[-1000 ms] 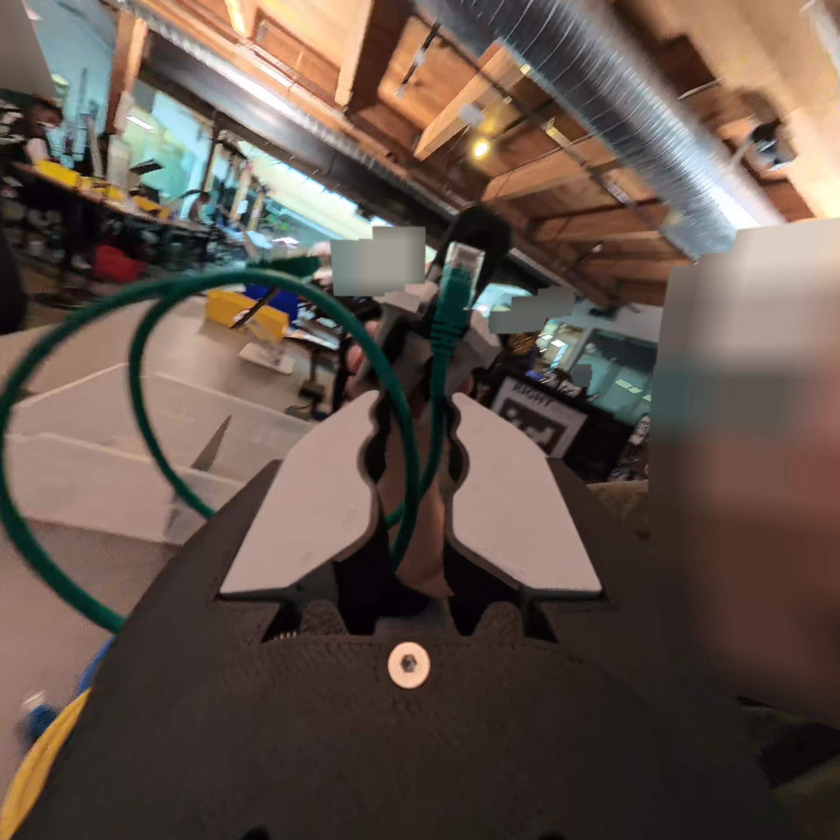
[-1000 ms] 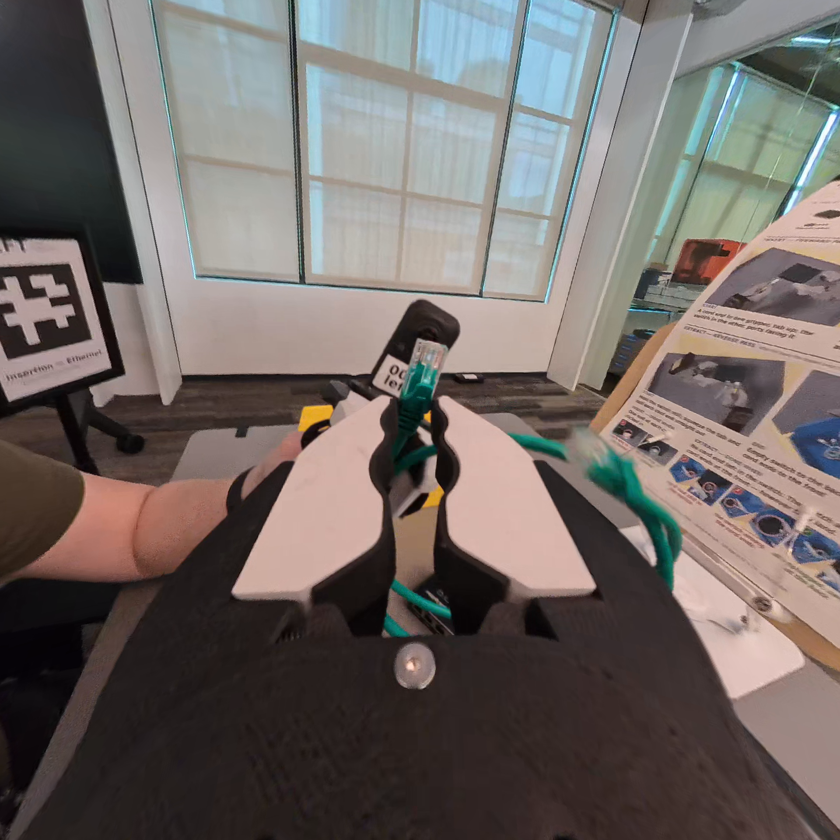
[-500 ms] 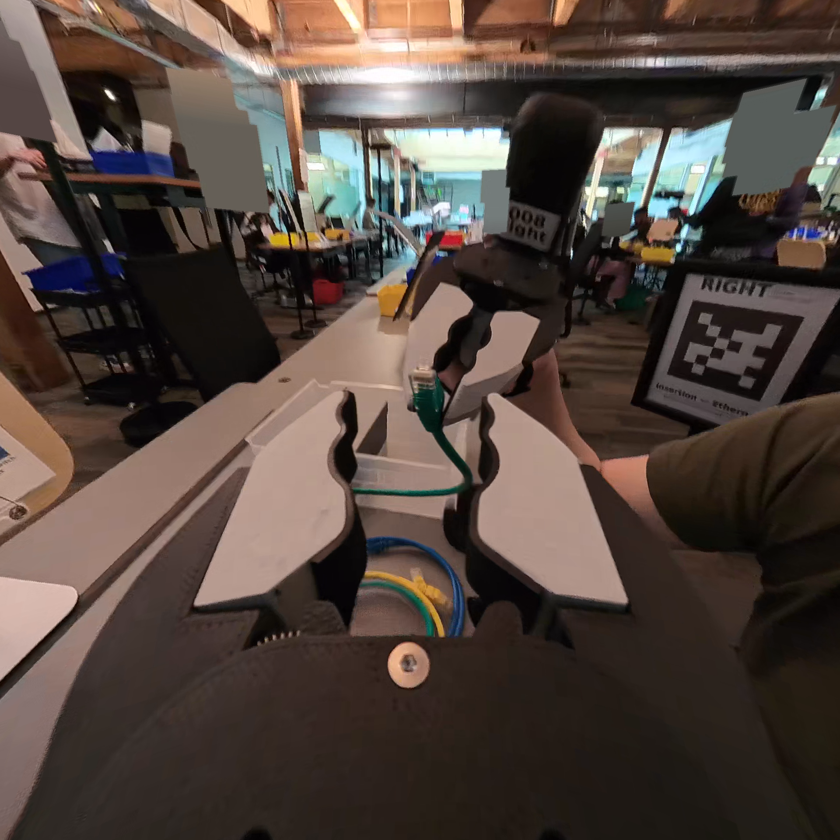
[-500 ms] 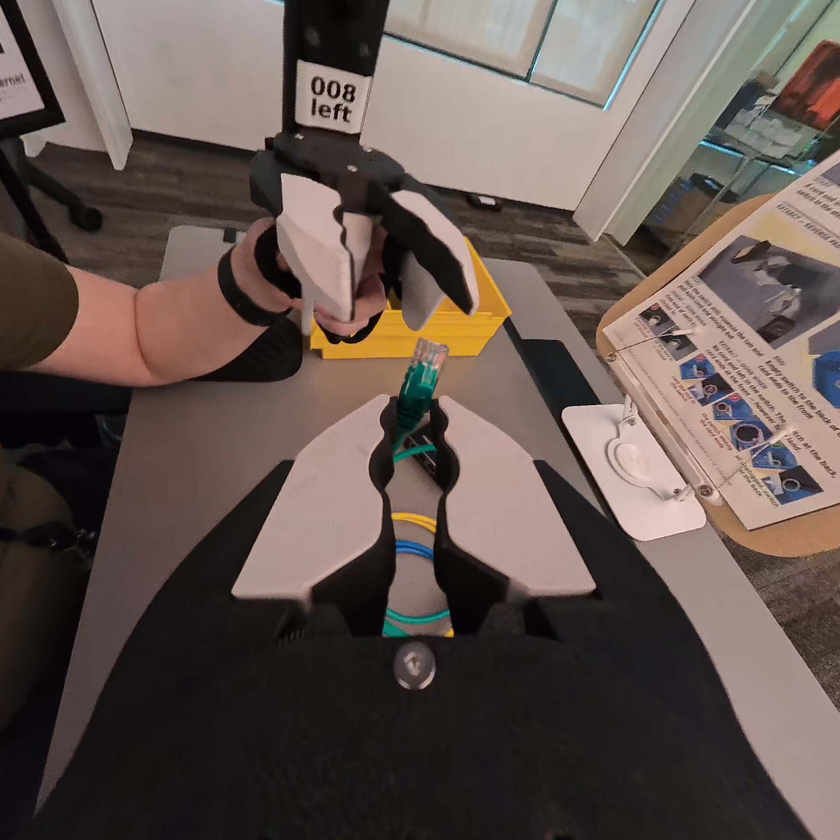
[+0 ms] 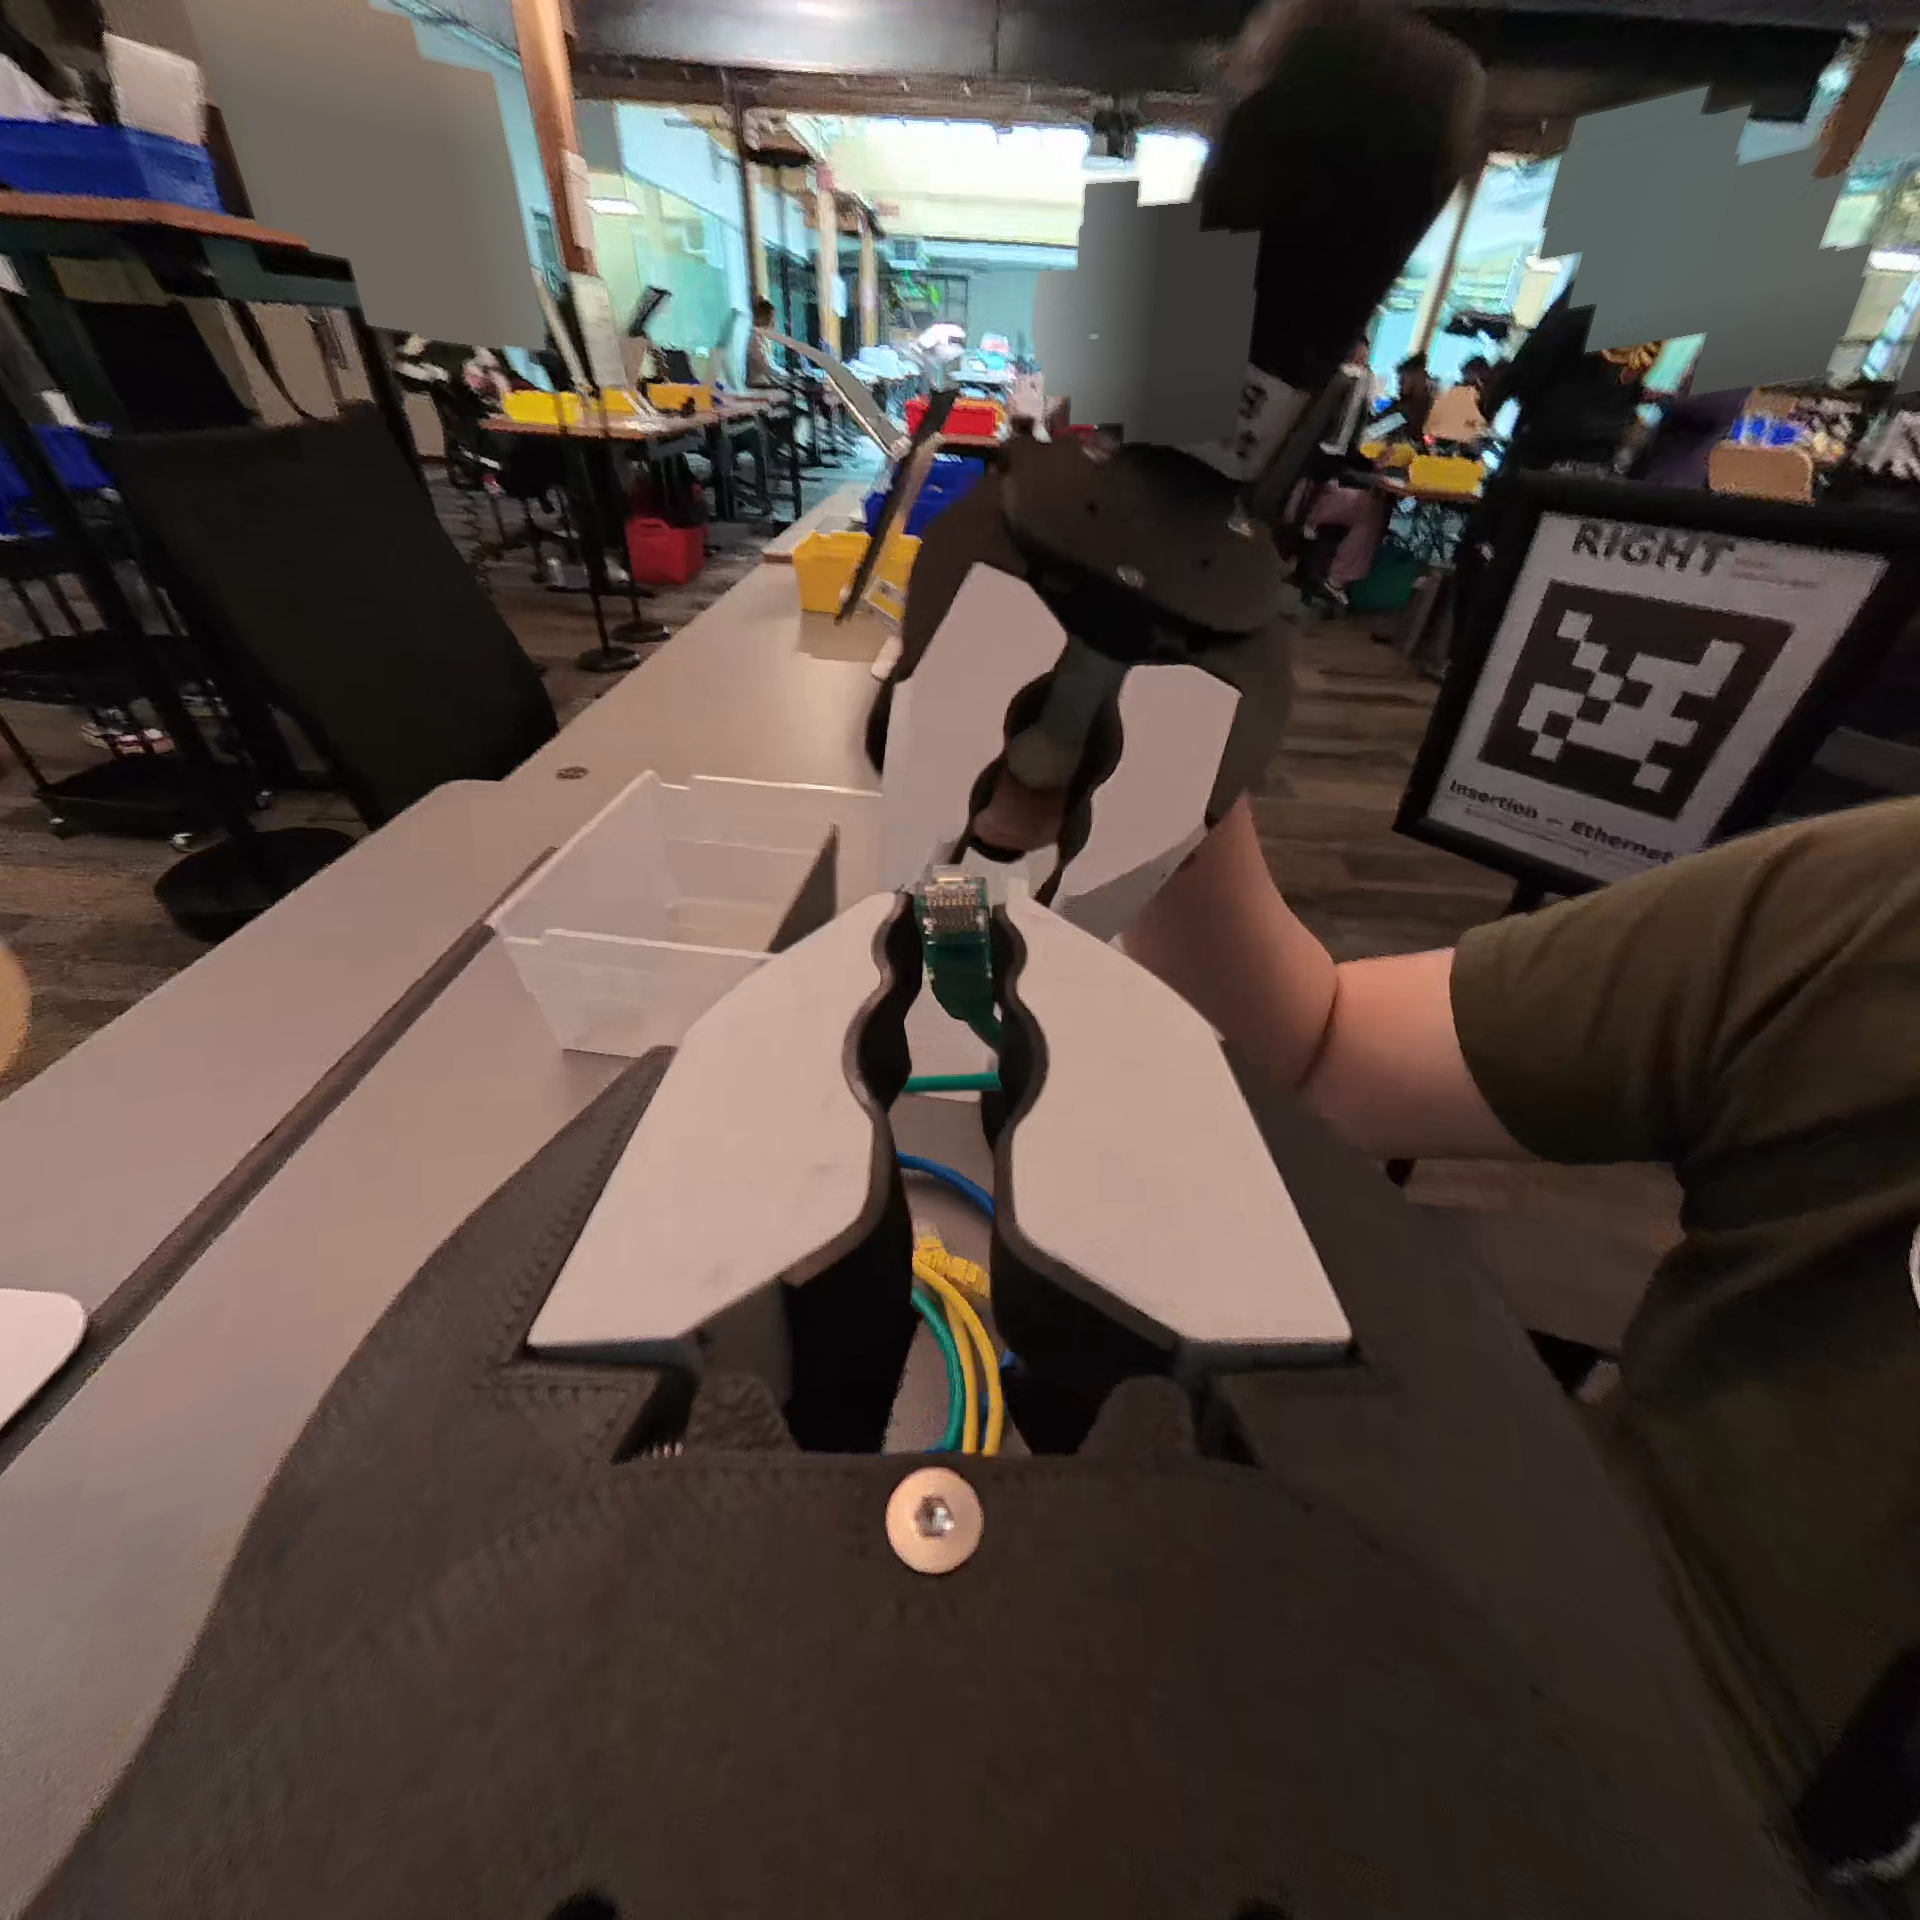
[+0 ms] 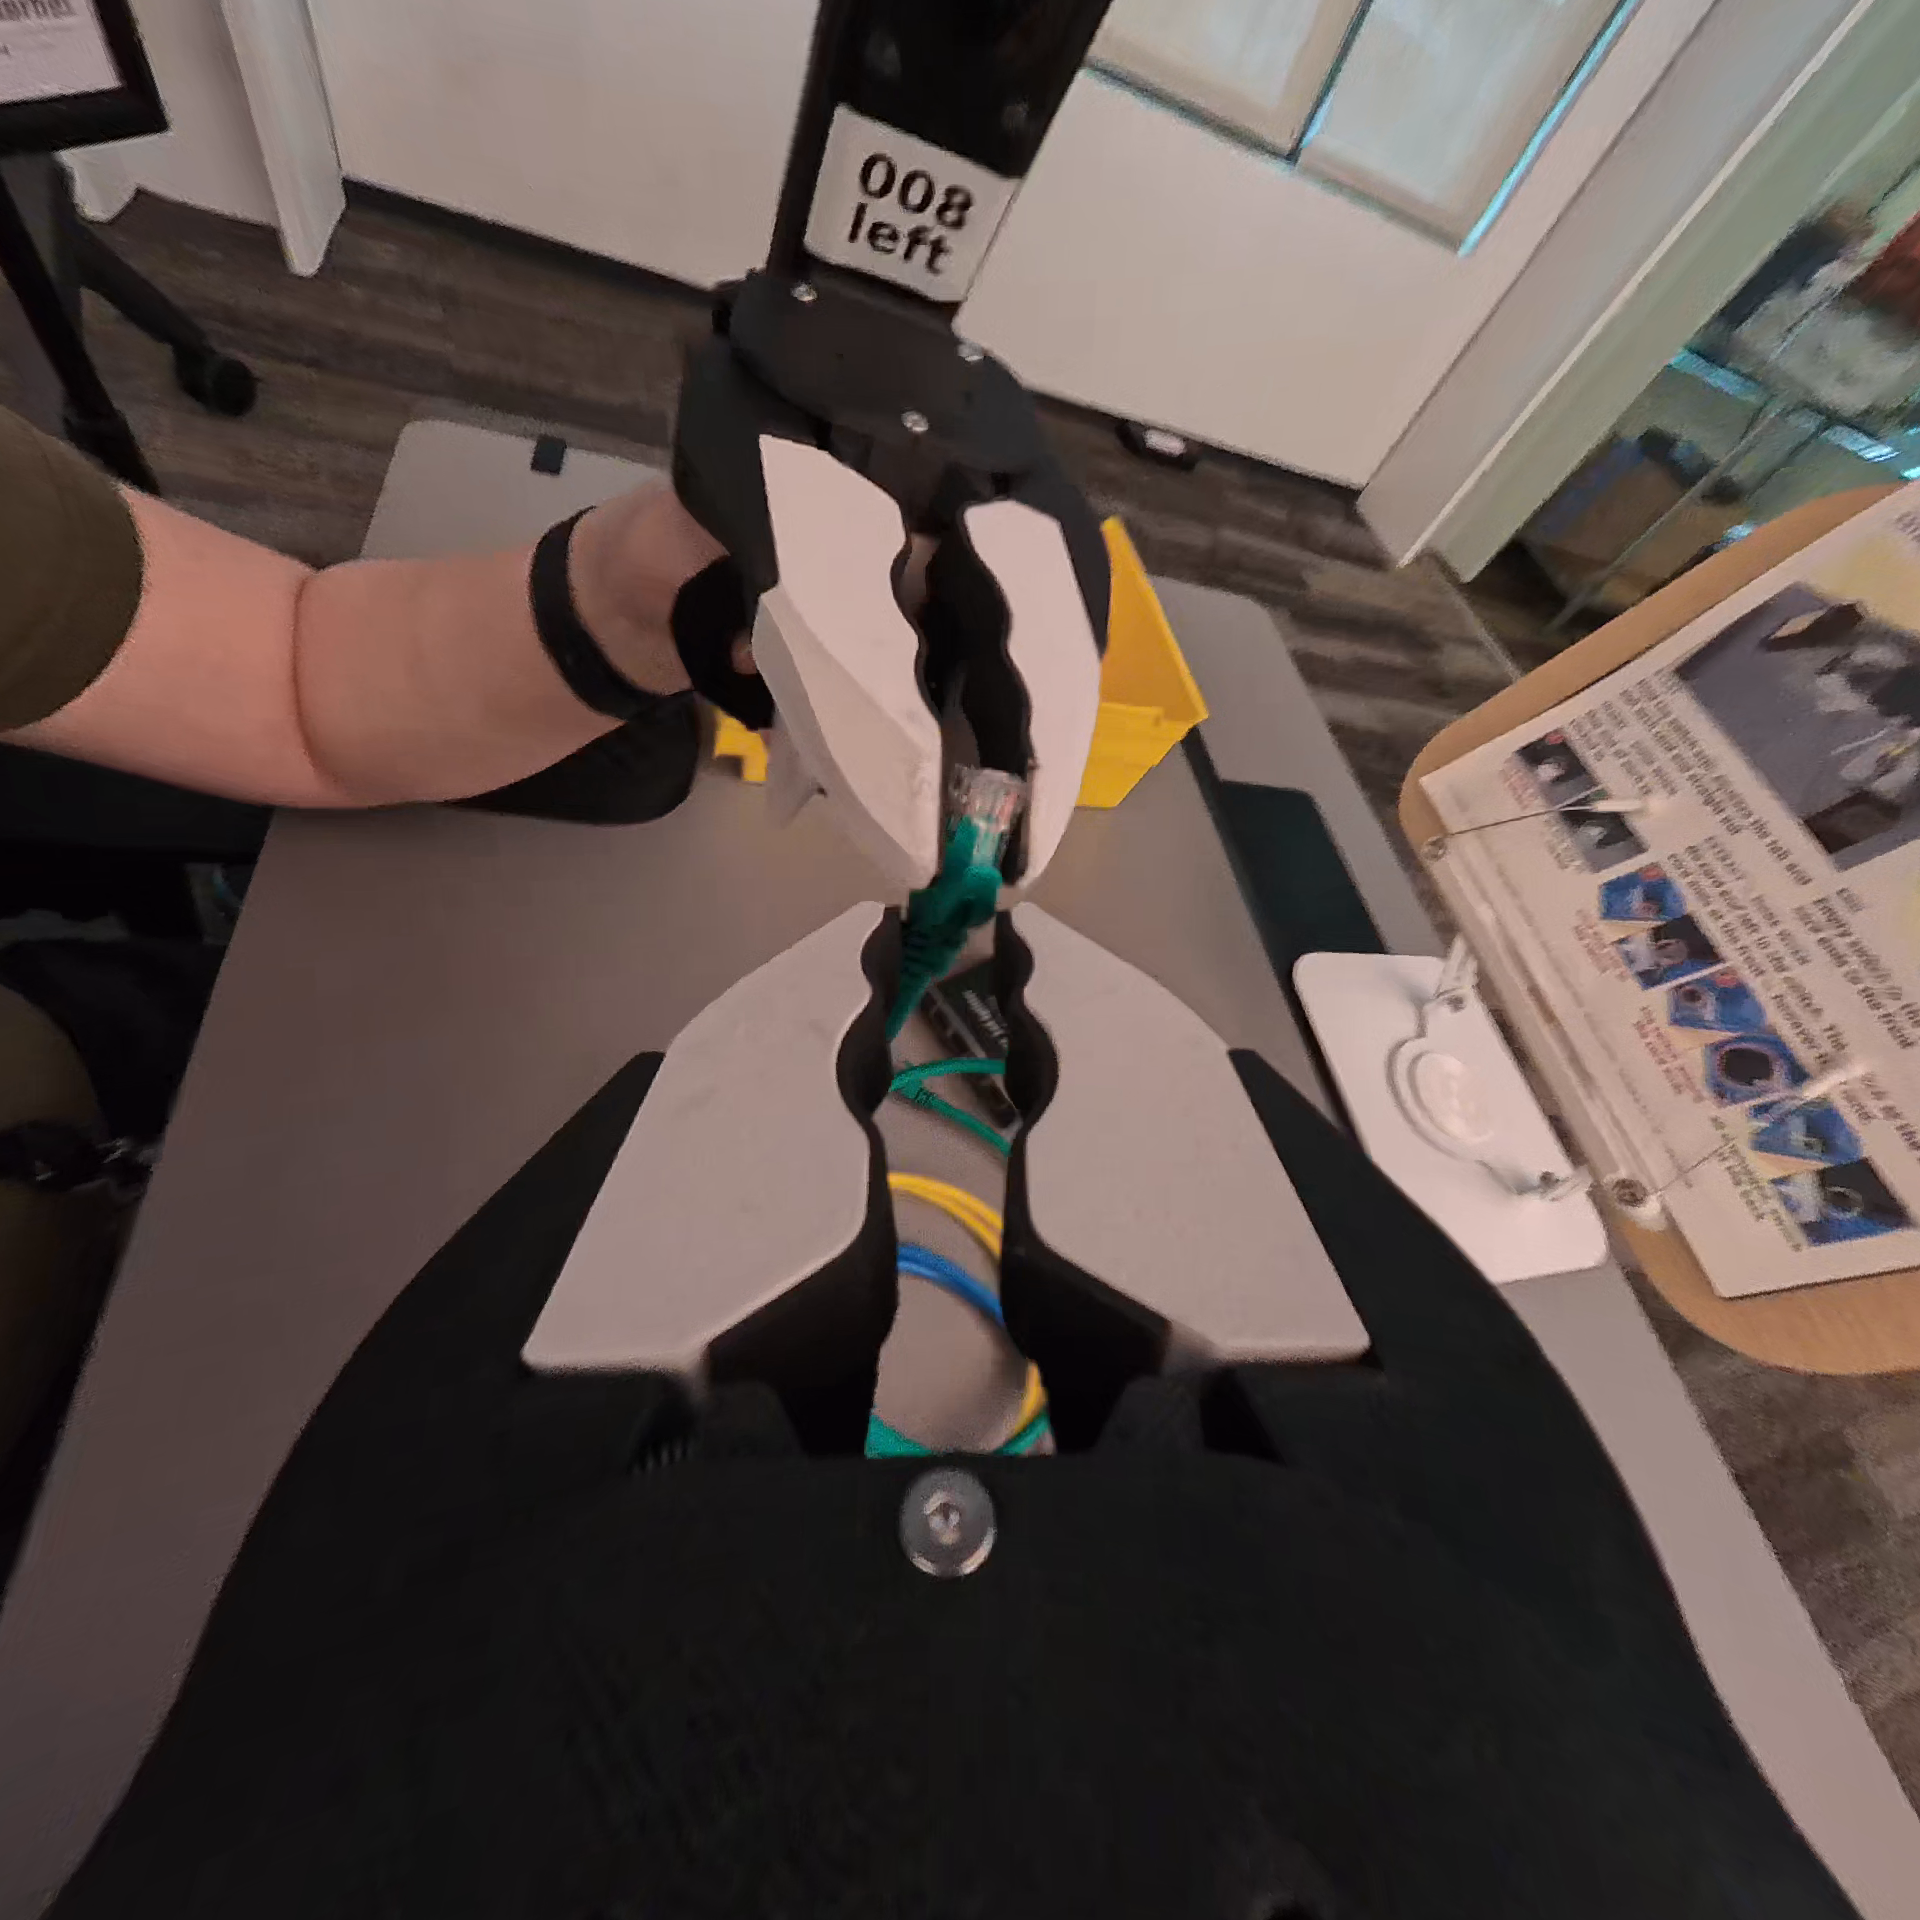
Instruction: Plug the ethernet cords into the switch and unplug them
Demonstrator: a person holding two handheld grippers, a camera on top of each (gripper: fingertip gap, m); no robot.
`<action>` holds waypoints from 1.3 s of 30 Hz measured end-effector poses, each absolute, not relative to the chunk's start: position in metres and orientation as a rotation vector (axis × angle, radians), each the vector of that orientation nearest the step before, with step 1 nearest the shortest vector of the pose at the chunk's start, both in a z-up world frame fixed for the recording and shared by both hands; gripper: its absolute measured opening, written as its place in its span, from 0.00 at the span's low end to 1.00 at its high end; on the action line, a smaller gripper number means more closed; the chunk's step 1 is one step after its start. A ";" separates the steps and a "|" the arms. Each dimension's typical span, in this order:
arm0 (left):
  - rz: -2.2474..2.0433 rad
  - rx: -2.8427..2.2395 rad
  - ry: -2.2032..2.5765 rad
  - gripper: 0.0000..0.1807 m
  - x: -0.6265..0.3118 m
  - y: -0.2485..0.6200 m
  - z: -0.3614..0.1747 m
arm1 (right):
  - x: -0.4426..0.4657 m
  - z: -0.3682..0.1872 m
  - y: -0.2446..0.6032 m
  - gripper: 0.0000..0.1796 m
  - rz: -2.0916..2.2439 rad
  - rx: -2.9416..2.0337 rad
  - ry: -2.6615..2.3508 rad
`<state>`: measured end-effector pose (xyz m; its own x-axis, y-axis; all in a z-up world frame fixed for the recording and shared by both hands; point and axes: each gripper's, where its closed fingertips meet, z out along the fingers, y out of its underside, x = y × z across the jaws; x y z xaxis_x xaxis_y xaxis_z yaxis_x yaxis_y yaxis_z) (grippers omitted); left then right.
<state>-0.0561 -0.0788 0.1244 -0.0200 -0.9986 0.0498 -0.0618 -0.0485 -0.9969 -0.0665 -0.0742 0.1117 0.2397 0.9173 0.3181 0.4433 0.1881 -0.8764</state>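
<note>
A green ethernet cord's plug (image 6: 982, 805) stands between the two grippers, above the grey table (image 6: 416, 987). My right gripper (image 6: 943, 920) is shut on the green boot just behind the plug. My left gripper (image 5: 953, 914) faces it tip to tip and is shut on the same plug (image 5: 954, 914). The left gripper also shows in the right wrist view (image 6: 966, 831), and the right gripper in the left wrist view (image 5: 1013, 862). The black switch (image 6: 966, 1013) lies on the table below, mostly hidden by my fingers. Yellow (image 6: 951, 1195) and blue (image 6: 945, 1273) cords lie beside it.
A yellow bin (image 6: 1138, 675) stands behind the left gripper. A clear bin (image 5: 675, 904) stands behind the right gripper. An instruction sheet on a round board (image 6: 1714, 883) and a white stand base (image 6: 1455, 1122) are at the right. The person's forearm (image 6: 364, 665) crosses the left side. My left and right fingertips are right by each other.
Both views have tilted down to the table. My left gripper let go of the cord end it held, opened, came over to the right gripper's plug and closed on it.
</note>
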 end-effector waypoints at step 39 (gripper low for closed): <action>-1.384 -1.123 0.898 0.06 -0.103 -0.055 0.178 | -0.093 0.166 -0.054 0.04 1.220 -1.039 -0.733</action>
